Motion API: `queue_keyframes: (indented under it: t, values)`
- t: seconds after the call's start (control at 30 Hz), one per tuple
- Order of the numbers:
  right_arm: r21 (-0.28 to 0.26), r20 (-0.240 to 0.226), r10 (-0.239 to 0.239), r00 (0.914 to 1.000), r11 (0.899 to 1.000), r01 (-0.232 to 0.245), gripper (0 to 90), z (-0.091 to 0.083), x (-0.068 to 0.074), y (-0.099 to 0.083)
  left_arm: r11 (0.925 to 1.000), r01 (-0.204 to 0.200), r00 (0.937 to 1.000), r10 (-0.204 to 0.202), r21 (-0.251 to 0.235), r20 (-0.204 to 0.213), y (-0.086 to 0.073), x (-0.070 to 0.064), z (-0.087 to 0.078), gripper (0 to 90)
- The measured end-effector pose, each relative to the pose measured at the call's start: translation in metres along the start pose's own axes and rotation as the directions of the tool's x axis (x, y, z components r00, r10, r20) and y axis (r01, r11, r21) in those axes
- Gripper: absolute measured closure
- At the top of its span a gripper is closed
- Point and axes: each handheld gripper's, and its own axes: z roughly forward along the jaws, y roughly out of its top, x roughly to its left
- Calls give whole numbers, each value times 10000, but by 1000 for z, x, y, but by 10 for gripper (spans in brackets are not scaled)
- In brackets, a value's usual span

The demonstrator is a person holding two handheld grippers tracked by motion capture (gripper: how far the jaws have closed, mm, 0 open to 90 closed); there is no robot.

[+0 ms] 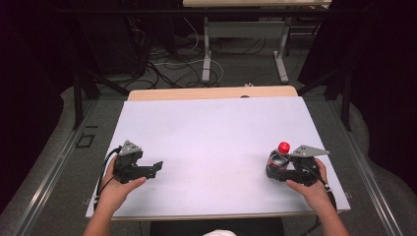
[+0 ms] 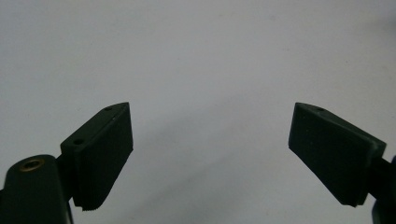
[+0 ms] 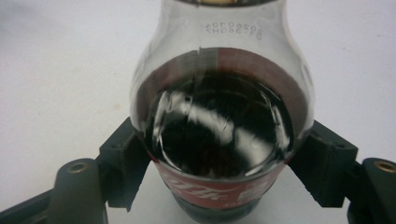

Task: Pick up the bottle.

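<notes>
A cola bottle (image 1: 278,160) with a red cap (image 1: 283,146) and dark drink stands upright near the right edge of the white table top (image 1: 211,128). My right gripper (image 1: 274,173) is shut on its body, held by a hand from the front right. In the right gripper view the bottle (image 3: 219,116) fills the gap, and both pads (image 3: 123,161) press its red-labelled sides. My left gripper (image 1: 156,167) rests low at the front left, open, pointing right. In the left gripper view its jaws (image 2: 210,121) stand wide apart over bare white surface.
A wooden strip (image 1: 211,92) runs along the table's far edge. Beyond it, cables (image 1: 172,69) lie on the floor around another table's legs (image 1: 207,54). Dark frame posts (image 1: 77,93) stand at both sides. Grey floor rails flank the table.
</notes>
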Motion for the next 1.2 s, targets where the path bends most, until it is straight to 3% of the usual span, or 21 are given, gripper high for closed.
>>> queue_keyframes:
  t: [0.43,0.73,1.2]
  values:
    - [-115,261,-423,9988,9990,427,279,-3,4,1,9999,33,10000,-33,95,2,0,1,-2,142]
    - [-208,380,-352,9987,9991,360,290,-5,7,2,9999,-17,10000,17,142,-13,0,2,-2,142]
    - [-187,588,-700,9958,9973,712,293,-6,13,13,9996,265,9996,-265,-51,-63,0,1,-1,142]
